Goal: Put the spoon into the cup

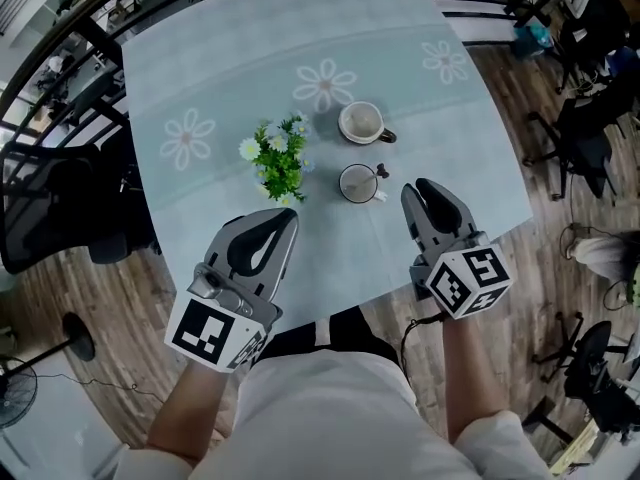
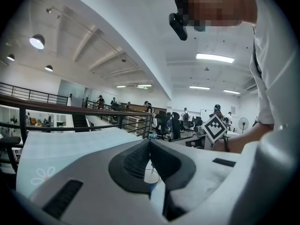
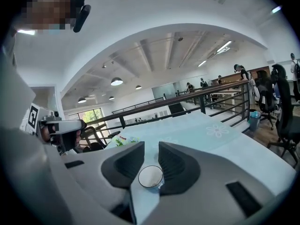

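1. The spoon (image 1: 380,172) shows only as a small dark bit at the right rim of the near cup (image 1: 356,183). It seems to rest in the cup with its end leaning out to the right. It is too small to read its long axis exactly.
2. In the left gripper view a thin stem rises from that cup (image 2: 151,175), roughly upright.
3. The near cup stands on the tabletop (image 1: 230,58) between the two grippers and just ahead of them. A second cup (image 1: 361,122) sits just behind it with its handle to the right.
4. A small flower pot (image 1: 278,160) is left of the near cup and not touching it.
5. The left gripper (image 1: 288,218) has its tips (image 2: 149,140) pressed together and nothing clamped. The cup only shows through the loop behind the tips.
6. The right gripper (image 1: 425,190) has its jaws a narrow gap apart (image 3: 151,146) and holds nothing. The near cup (image 3: 151,176) is in line with the gap but beyond it and not touched.
7. Both grippers sit at the near edge of the tabletop, on either side of the cup.
8. For markings, each gripper's cube carries black-and-white square markers, and the tablecloth has a daisy print (image 1: 324,86).
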A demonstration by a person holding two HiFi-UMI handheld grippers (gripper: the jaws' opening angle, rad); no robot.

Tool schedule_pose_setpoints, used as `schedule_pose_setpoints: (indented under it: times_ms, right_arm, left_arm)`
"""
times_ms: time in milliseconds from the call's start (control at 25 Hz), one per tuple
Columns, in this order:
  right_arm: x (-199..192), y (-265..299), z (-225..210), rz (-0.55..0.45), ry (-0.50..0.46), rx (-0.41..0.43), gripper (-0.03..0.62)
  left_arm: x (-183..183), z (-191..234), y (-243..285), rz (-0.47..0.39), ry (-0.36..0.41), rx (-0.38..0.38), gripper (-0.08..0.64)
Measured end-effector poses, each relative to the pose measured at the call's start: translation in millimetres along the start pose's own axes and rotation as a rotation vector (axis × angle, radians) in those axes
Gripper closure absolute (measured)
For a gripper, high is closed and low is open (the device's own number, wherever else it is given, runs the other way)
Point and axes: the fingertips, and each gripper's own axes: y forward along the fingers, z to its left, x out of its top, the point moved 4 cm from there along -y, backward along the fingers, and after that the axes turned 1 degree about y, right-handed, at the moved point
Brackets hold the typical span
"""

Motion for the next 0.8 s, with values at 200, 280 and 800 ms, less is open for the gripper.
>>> schedule_pose_setpoints:
  times_ms: [200, 280, 800]
  right_arm:
    - [19, -20, 21, -0.046, -0.019, 0.000, 0.501]
    - [23, -26, 28, -0.062, -0.018, 0.001, 0.508]
    - [40, -58, 70, -0.123, -0.044, 0.038, 0.540]
  left_arm:
    - [17, -5, -8, -0.026, 0.023, -0.026, 0.541]
    - [22, -7, -11, -0.036, 0.033, -0.036, 0.541]
    - [44, -25, -27, -0.069, 0.071, -0.082, 0.541]
